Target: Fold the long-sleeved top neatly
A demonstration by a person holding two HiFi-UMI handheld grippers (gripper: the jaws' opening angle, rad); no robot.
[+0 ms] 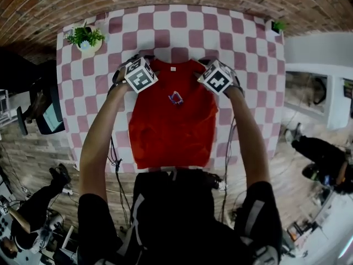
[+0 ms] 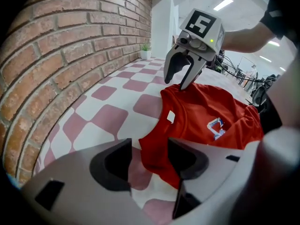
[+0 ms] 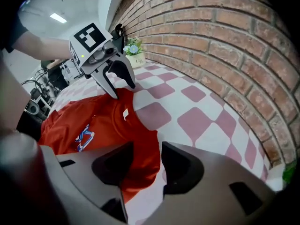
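A potted plant [image 1: 85, 37] is sitting at the far left corner of the table [image 1: 248, 54], well apart from the work. The left gripper [image 2: 150, 146] is standing wide over the left shoulder of the red top [image 1: 174, 120], cloth lying between the jaws with neither pad pressing on it. The top is lying flat in the middle of the table, collar toward the brick wall [image 2: 56, 55]. It is showing as a narrow rectangle, so the sleeves are probably folded in already, and the hem-to-collar fold is likely what is left. The right gripper [image 3: 146, 149] is likewise standing wide over the right shoulder, not gripping. A smaller plant [image 1: 278, 25] is sitting far right; nothing is blocking the fold.
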